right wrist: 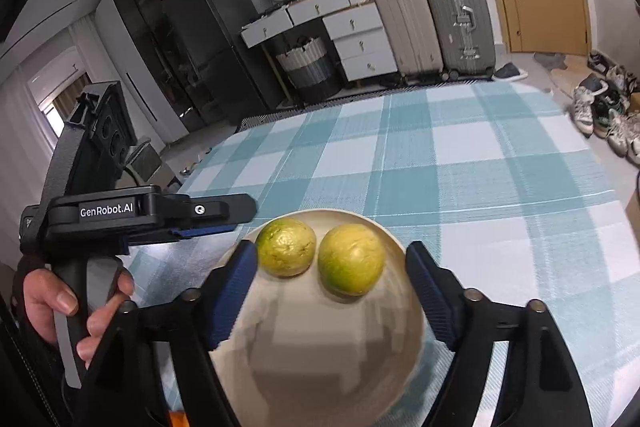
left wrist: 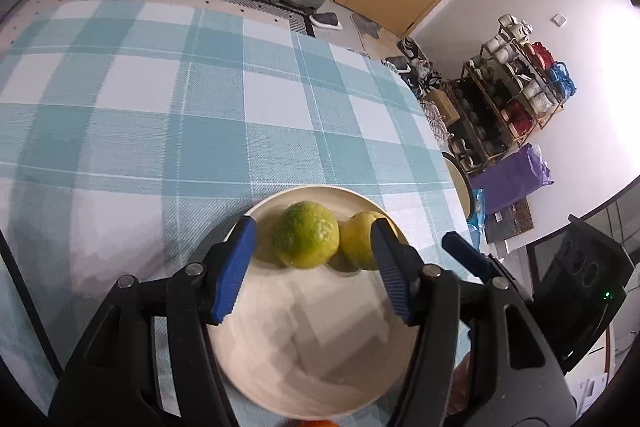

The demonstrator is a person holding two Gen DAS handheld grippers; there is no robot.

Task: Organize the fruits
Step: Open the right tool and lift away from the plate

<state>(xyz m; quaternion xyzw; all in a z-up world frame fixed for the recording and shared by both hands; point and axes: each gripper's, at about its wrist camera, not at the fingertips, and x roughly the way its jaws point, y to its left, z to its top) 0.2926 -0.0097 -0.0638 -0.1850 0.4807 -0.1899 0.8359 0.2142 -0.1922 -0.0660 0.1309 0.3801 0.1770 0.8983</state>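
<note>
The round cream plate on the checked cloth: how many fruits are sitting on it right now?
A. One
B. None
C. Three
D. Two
D: two yellow-green citrus fruits sit side by side at the far end of the round cream plate, and both open hand-held grippers, left and right, hold nothing.

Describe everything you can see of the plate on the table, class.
The plate is round, cream-coloured and smooth, seemingly ceramic, with a low raised rim. It sits flat on the checked tablecloth near the table's front edge. Two yellow-green fruits rest side by side on its far half; the near half is bare. Both open grippers, left and right, hover over it.
</note>
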